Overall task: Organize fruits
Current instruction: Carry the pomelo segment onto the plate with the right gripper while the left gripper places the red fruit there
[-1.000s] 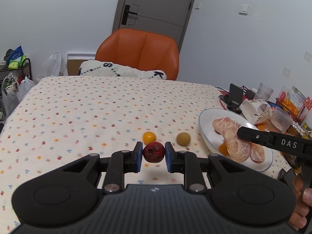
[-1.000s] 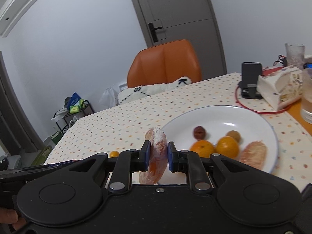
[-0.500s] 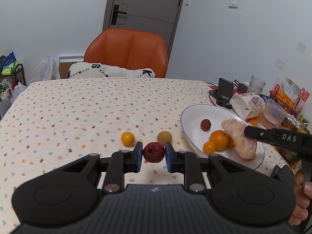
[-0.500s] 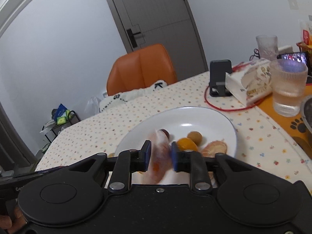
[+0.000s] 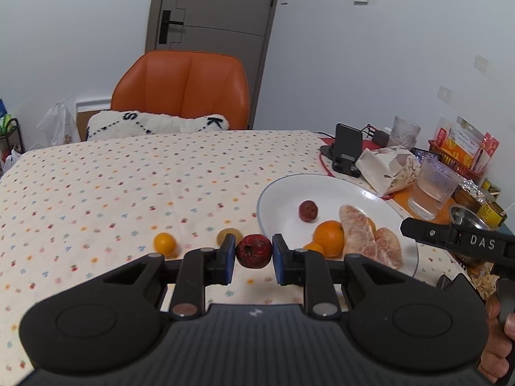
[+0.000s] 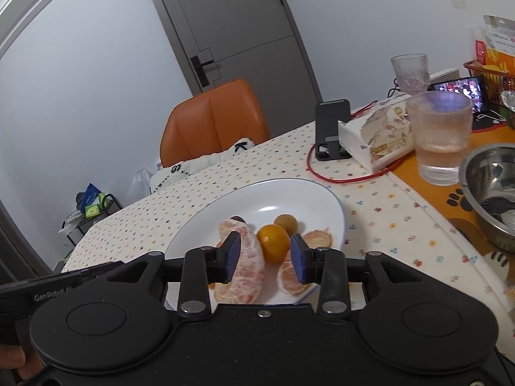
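A: What is being changed just now?

B: The big peeled segment [image 6: 246, 267] is being let go. The right tool [image 6: 265, 259] is being opened wide over the white plate [image 6: 322, 193], where half a second ago the piece was being squeezed. Now the piece is lying on the plate, next to the left finger [image 6: 232, 254].

A: So that fruit is being counted as put away?

B: It looks that way. One more fruit is being kept on the plate.

A: And the left tool [image 5: 253, 252]?

B: It is being held shut on a dark red fruit [image 5: 253, 251], above the near edge of the worktop [image 5: 96, 186]. That fruit is probably being brought to the plate next.

A: What is being left out on the worktop?

B: A small orange fruit [image 5: 164, 243] and a greenish fruit [image 5: 228, 234], near the left tool and just beside the plate's left rim.

A: Is anything being put in the way?

B: The plate is getting full near its front: an orange [image 5: 329, 236], two peeled pieces and a dark fruit [image 5: 308, 211]. A water glass [image 6: 439, 138], a paper bag [image 6: 376, 141] and a metal bowl [image 6: 492, 193] are standing toward the right edge, so care is being called for there.
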A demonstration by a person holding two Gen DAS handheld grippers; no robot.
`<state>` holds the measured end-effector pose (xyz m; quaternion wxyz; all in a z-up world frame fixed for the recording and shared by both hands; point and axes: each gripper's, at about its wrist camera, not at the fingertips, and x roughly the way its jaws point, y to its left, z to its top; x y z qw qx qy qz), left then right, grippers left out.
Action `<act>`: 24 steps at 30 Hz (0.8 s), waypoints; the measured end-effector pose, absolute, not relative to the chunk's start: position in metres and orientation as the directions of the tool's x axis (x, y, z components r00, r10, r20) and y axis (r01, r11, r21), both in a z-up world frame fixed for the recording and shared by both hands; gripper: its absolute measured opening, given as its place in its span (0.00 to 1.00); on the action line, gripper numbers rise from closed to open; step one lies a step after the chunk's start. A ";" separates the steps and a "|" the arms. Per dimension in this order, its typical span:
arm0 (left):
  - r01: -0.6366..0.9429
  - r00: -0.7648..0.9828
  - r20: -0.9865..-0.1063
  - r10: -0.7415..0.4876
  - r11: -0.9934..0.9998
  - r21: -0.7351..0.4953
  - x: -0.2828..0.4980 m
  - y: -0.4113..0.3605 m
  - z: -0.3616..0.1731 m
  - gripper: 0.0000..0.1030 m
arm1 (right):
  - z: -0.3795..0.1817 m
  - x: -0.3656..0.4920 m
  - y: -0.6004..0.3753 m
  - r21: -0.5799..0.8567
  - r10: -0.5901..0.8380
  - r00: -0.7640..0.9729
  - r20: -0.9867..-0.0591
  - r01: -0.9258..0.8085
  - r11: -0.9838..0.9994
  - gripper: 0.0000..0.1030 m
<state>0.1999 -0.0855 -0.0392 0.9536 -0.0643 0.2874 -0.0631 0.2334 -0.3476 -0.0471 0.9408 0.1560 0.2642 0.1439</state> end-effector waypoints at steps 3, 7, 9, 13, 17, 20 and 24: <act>0.100 0.825 -0.539 -0.170 0.983 -0.157 0.207 -0.093 -0.039 0.22 | -0.047 0.233 -0.352 0.368 0.347 0.821 -0.453 -0.182 0.912 0.38; 0.120 0.820 -0.540 -0.188 0.980 -0.158 0.217 -0.104 -0.040 0.22 | -0.048 0.232 -0.357 0.367 0.340 0.823 -0.455 -0.175 0.914 0.38; 0.131 0.817 -0.542 -0.196 0.979 -0.158 0.221 -0.109 -0.042 0.22 | -0.048 0.232 -0.359 0.368 0.339 0.823 -0.455 -0.173 0.914 0.38; 0.136 0.813 -0.546 -0.202 0.978 -0.159 0.226 -0.115 -0.043 0.26 | -0.049 0.234 -0.359 0.371 0.342 0.820 -0.459 -0.172 0.912 0.38; 0.130 0.814 -0.547 -0.196 0.979 -0.158 0.225 -0.112 -0.040 0.36 | -0.049 0.234 -0.357 0.376 0.350 0.815 -0.462 -0.177 0.909 0.39; 0.099 0.823 -0.544 -0.163 0.984 -0.146 0.220 -0.107 -0.040 0.52 | -0.050 0.233 -0.351 0.378 0.363 0.810 -0.461 -0.190 0.906 0.42; 0.071 0.826 -0.547 -0.138 0.987 -0.141 0.211 -0.095 -0.040 0.60 | -0.048 0.231 -0.343 0.379 0.377 0.806 -0.456 -0.208 0.902 0.45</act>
